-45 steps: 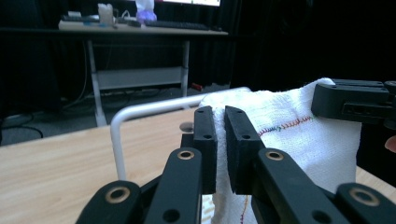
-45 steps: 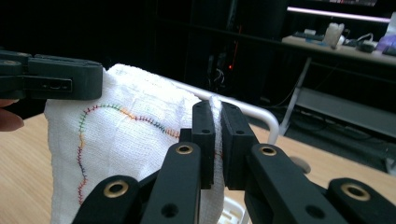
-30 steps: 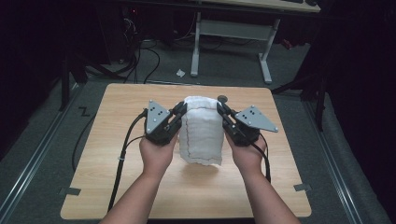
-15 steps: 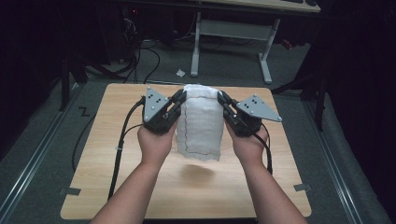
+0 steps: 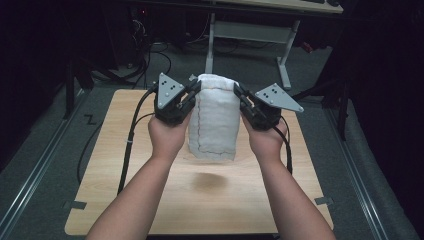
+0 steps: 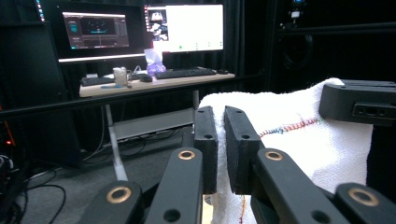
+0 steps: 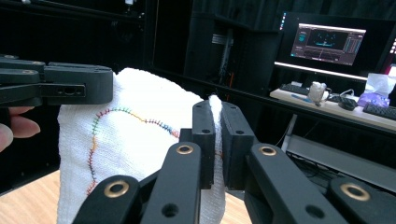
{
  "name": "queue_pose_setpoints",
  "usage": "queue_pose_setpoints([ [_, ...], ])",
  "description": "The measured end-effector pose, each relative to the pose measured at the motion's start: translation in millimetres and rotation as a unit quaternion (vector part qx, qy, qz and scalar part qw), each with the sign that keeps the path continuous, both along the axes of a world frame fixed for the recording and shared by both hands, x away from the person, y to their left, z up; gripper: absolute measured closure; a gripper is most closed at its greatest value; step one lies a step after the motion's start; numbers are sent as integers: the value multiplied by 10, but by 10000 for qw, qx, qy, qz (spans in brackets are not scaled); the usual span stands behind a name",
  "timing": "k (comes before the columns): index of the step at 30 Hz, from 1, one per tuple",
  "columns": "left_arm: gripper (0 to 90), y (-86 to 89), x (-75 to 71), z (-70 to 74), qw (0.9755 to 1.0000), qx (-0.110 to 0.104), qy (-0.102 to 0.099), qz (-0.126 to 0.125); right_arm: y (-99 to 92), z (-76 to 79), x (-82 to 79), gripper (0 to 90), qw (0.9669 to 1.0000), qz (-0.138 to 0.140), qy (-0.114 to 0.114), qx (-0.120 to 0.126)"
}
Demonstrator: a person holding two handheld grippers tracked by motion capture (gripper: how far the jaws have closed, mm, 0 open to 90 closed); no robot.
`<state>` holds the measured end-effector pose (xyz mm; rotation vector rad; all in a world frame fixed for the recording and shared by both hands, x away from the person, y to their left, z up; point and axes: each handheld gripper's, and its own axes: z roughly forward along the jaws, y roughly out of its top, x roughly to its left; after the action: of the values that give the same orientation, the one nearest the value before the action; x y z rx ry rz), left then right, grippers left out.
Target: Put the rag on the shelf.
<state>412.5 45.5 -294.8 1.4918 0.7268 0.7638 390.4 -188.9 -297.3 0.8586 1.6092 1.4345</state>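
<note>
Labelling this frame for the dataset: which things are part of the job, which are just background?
In the job:
- white towel, hanging above the table
- left tool, shut on the towel's top left edge
- right tool, shut on its top right edge

Just lying about:
- desk with monitors and keyboard
- floor cables

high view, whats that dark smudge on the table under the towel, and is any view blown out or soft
High view: the smudge is the soft shadow of the raised towel on the table; surroundings dark. Left gripper view: the bright monitor is washed out. Right gripper view: the near tool looks slightly soft.
</note>
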Motion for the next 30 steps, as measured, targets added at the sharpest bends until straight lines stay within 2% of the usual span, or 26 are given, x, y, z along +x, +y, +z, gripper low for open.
queue_pose_setpoints([
  [2, 843, 0, 59, 22, 10000, 67, 16, 12, -3, 21, 53, 861, 10000, -11, 0, 17],
  [6, 843, 21, 196, 29, 9999, -106, 130, -40, -4, 46, 164, 861, 10000, -51, -4, 32],
  [12, 843, 2, 354, 47, 9998, 136, 122, 70, -19, 80, 376, 861, 9999, -57, 93, 130],
  [14, 843, 12, 404, 62, 9998, 116, 100, 102, -18, 79, 502, 862, 9996, -27, 192, 207],
  [21, 843, 11, 614, 86, 9996, 178, 127, 200, 2, 46, 720, 861, 9991, -39, 335, 259],
  [29, 841, -39, 843, 39, 9990, 157, 344, 221, -38, 14, 954, 861, 9984, -147, 502, 206],
  [30, 840, -43, 877, 21, 9988, 172, 385, 240, -24, -14, 1002, 860, 9983, -179, 542, 107],
])
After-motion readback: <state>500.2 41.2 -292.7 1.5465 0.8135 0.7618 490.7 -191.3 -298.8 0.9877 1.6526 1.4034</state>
